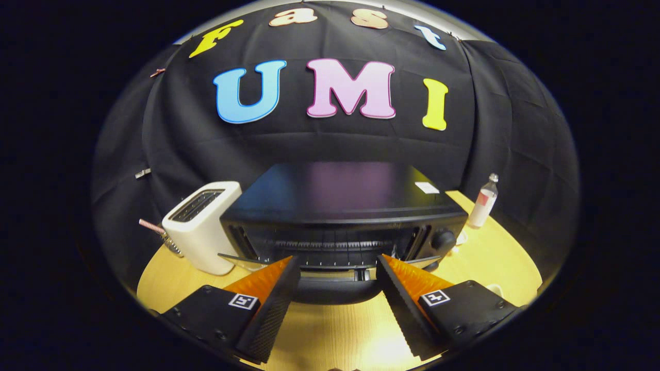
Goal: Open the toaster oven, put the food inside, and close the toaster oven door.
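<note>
Wooden counter (479, 257) in a black-cloth booth, toaster oven (343, 216) at its middle.
Gripper (337, 270) has its 2 fingers (276, 288) spread wide, gripping nothing, tips just before the oven's door (335, 268), which hangs ajar. Oven faces the fingers, long axis crosswise; white toaster (202, 226) beside it, bottle (483, 202) on the other side.

Even overhead light, moderately bright. Wooden table (335, 330) glares pale between the spread fingers of the gripper (337, 265). Glossy toaster oven (343, 216) top carries soft coloured reflections; its interior stays dim. Strong fisheye bending toward the rim, edges darker, slightly soft. Centre fairly sharp.
</note>
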`<state>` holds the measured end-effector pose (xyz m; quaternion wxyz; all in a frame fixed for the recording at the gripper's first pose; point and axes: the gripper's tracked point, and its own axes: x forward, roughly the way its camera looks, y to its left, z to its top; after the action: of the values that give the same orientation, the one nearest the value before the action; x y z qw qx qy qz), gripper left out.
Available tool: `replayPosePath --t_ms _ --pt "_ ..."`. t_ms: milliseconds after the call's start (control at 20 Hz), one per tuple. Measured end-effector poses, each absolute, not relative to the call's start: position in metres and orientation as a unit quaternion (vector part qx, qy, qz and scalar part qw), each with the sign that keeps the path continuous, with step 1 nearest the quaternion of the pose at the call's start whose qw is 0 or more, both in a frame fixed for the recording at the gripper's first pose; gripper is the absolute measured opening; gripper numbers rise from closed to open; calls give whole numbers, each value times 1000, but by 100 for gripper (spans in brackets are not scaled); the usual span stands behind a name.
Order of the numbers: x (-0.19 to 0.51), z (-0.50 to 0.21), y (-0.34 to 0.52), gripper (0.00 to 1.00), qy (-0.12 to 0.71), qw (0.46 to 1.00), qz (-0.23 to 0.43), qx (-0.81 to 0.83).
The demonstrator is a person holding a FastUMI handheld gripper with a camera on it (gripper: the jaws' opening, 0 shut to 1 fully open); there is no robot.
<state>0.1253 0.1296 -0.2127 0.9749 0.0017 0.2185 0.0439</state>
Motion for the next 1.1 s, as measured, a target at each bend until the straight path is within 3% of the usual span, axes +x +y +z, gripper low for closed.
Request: replayPosePath --t_ms 300,600,1100 --pt "77 -262 123 98 262 964 50 -18" --pt "46 -327 112 98 358 932 55 2" --pt "39 -260 24 98 320 945 71 2"
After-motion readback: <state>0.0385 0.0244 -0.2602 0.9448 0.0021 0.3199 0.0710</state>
